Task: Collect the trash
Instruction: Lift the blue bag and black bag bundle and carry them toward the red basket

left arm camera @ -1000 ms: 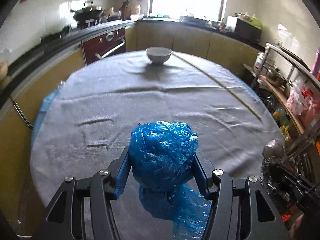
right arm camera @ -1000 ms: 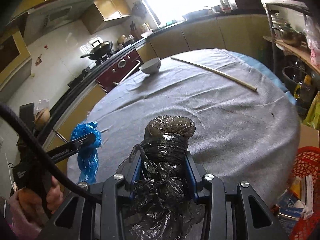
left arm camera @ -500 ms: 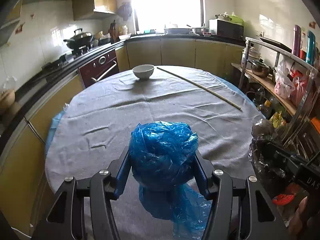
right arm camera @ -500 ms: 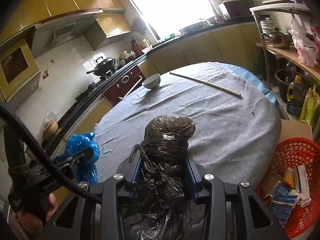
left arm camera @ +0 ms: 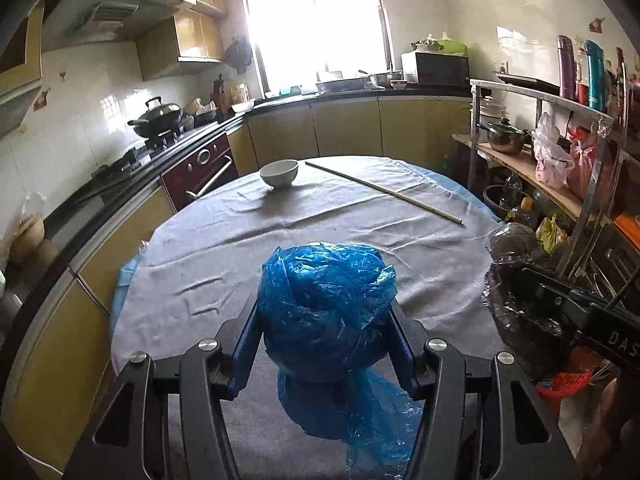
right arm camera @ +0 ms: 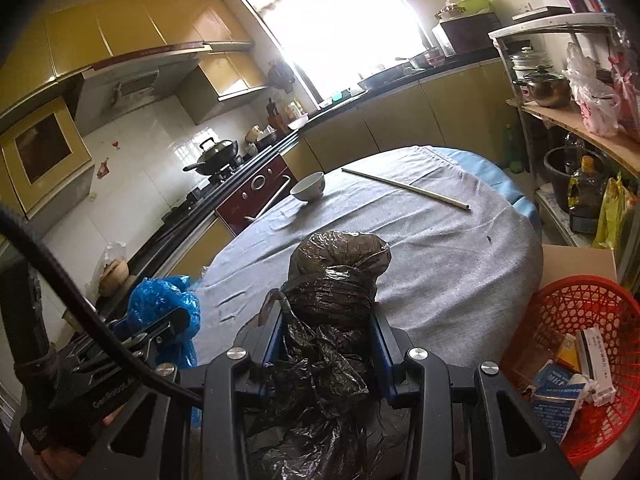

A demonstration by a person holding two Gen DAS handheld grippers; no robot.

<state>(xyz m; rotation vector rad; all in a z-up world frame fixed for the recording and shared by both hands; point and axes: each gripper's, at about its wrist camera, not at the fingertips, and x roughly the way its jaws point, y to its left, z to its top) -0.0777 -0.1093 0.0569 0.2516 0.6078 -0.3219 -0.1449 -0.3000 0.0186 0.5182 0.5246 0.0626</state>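
My left gripper point(left arm camera: 326, 316) is shut on a crumpled blue plastic bag point(left arm camera: 324, 308) and holds it above the near edge of the round table point(left arm camera: 280, 224). My right gripper point(right arm camera: 328, 320) is shut on a knotted black plastic bag point(right arm camera: 336, 280), held above the table's near right edge. The blue bag also shows in the right wrist view point(right arm camera: 162, 308) at the left. The black bag also shows in the left wrist view point(left arm camera: 516, 264) at the right. A red basket point(right arm camera: 580, 312) holding boxes and trash stands on the floor at the lower right.
The grey cloth covers the table, with a white bowl point(left arm camera: 279, 173) and a long thin stick point(left arm camera: 384, 192) at the far side. A cardboard box point(right arm camera: 572, 260) sits behind the basket. A metal shelf rack point(left arm camera: 560, 152) with pots and bags stands right. Counters and stove run left.
Both grippers have risen and pulled back from the table with their bags still held. More of the kitchen and the red basket have come into view.
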